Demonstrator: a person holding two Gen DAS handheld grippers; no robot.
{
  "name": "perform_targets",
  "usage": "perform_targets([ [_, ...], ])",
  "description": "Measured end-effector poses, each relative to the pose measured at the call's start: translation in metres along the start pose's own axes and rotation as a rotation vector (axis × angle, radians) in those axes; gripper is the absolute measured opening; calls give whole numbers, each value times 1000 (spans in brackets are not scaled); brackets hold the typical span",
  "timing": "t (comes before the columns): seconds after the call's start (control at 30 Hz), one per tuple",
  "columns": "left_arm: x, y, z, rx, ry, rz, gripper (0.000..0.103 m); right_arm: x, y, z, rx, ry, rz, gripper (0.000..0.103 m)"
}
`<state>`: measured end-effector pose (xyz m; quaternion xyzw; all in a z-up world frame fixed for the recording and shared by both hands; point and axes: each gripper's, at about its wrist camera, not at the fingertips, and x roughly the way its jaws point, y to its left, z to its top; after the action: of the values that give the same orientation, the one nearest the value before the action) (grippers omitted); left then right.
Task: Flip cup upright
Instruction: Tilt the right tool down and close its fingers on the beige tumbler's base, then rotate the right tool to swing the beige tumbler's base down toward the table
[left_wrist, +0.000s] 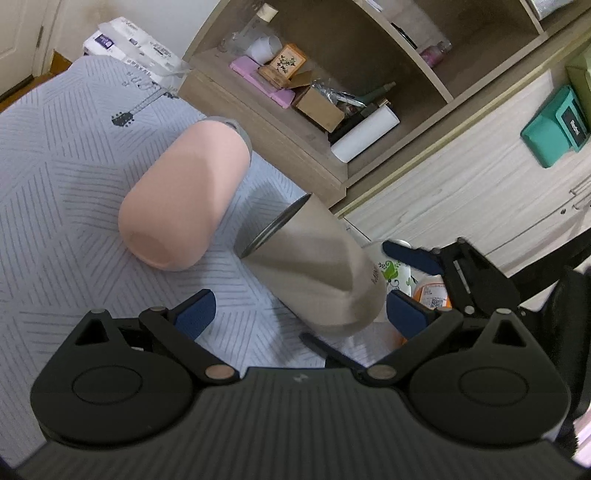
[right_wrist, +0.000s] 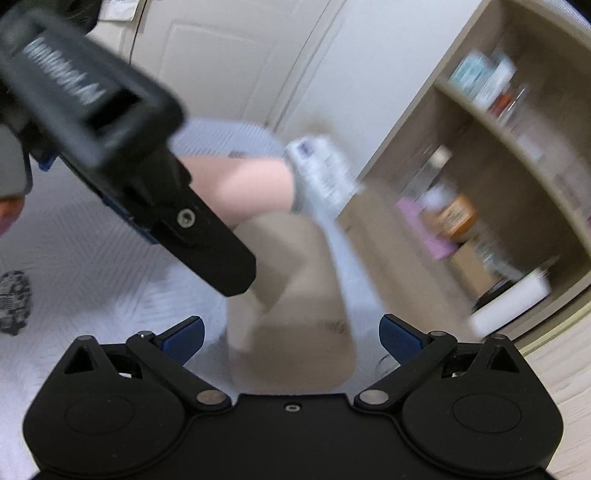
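Observation:
A beige steel tumbler (left_wrist: 314, 266) lies on its side on the grey patterned bed cover (left_wrist: 55, 177), its open metal rim pointing away toward the shelf. My left gripper (left_wrist: 299, 314) is open, and the tumbler's base end lies between its blue pads. A pink cup (left_wrist: 184, 195) lies on its side just beyond, to the left. In the blurred right wrist view my right gripper (right_wrist: 291, 336) is open, with the beige tumbler (right_wrist: 291, 314) between its fingers. The right gripper also shows in the left wrist view (left_wrist: 413, 273), at the tumbler's base. The left gripper's body (right_wrist: 110, 147) crosses the right wrist view.
A wooden shelf unit (left_wrist: 332, 92) with boxes, a white tube and small items stands beside the bed. A pack of tissue rolls (left_wrist: 136, 48) sits at the bed's far end. A teal box (left_wrist: 554, 125) lies on the floor at right. A door (right_wrist: 229, 55) stands behind.

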<state>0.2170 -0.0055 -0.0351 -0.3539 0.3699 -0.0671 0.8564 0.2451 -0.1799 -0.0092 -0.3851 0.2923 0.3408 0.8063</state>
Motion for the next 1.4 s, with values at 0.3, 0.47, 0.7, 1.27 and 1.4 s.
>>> perform_targets([
  [0.3, 7, 12, 0, -42, 31, -68, 100, 7, -6, 4, 79, 51, 24, 82],
  [0.47, 16, 21, 2, -103, 32, -101, 99, 8, -7, 6, 183, 69, -5, 82],
  [0.7, 31, 23, 9, -181, 59, -126, 92, 12, -21, 7, 332, 96, 19, 82],
  [1.27, 41, 26, 5, -193, 78, -172, 58, 4, -16, 1, 529, 148, 21, 82],
  [1.4, 43, 29, 7, -209, 86, -181, 62, 5, -22, 0, 546, 151, 33, 82],
])
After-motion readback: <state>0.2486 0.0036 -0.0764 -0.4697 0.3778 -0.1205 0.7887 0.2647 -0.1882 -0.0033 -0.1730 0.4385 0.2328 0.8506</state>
